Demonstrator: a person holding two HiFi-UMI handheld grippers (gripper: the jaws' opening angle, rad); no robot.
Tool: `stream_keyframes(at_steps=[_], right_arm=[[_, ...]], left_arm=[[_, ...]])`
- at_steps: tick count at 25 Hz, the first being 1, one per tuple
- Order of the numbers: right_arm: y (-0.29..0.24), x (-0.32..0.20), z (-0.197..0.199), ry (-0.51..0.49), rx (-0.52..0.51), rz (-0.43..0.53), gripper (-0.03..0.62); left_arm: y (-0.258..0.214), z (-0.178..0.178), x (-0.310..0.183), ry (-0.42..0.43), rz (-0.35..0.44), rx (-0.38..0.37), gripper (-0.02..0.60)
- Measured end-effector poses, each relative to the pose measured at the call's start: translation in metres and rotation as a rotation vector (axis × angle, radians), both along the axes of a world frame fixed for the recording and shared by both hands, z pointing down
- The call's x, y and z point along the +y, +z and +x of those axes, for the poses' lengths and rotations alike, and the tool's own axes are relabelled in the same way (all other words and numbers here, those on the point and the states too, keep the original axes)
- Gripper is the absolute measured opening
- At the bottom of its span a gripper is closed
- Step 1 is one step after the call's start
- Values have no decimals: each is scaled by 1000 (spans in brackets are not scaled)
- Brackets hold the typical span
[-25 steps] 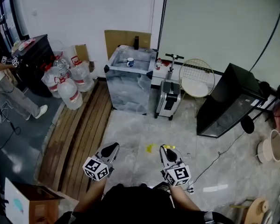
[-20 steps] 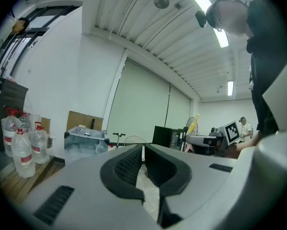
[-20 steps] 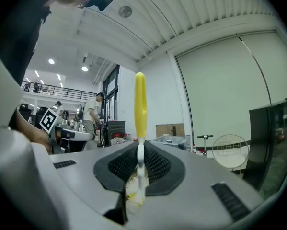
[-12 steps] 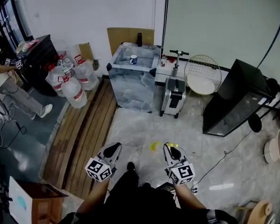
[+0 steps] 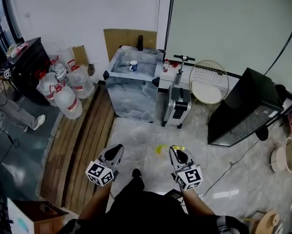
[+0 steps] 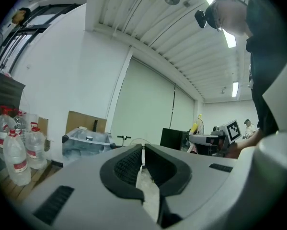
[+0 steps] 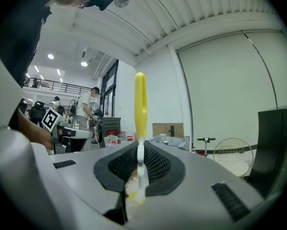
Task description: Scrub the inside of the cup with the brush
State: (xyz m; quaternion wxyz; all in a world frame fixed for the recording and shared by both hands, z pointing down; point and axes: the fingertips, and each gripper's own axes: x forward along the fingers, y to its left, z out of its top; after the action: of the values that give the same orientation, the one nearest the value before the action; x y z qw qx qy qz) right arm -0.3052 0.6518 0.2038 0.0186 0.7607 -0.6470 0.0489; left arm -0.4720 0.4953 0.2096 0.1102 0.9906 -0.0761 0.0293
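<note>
A blue and white cup (image 5: 133,65) stands on a grey marbled table (image 5: 131,89) by the far wall, well ahead of both grippers. In the left gripper view the cup (image 6: 89,138) is a small speck on that table. My left gripper (image 5: 114,151) is held low over the floor, shut with nothing between its jaws (image 6: 142,153). My right gripper (image 5: 178,154) is beside it, shut on a yellow-handled brush (image 7: 140,104). The handle sticks up from the jaws and the bristles (image 7: 133,188) sit behind them. A yellow bit of the brush (image 5: 178,148) shows at the gripper's tip.
Several large water jugs (image 5: 63,89) stand left of the table, with wooden slats (image 5: 82,145) on the floor beside them. A suitcase with a scooter (image 5: 177,104), a round wire chair (image 5: 207,82) and a black box (image 5: 241,108) lie to the right. A person (image 5: 7,101) stands at far left.
The whole view has shifted a little as I move; the table stays far ahead. A shoe tip has come into view between the grippers. Both grippers keep their pose and their grip.
</note>
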Motion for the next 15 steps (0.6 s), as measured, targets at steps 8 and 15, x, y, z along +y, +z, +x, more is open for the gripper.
stream_keyframes(at_steps=[8, 15], right_arm=[[-20, -116, 62, 22, 25, 18, 43], [-20, -184, 109, 51, 29, 36, 43]], left_arm=[[-4, 71, -106, 43, -3, 20, 18], [10, 119, -184, 38, -12, 7, 79]])
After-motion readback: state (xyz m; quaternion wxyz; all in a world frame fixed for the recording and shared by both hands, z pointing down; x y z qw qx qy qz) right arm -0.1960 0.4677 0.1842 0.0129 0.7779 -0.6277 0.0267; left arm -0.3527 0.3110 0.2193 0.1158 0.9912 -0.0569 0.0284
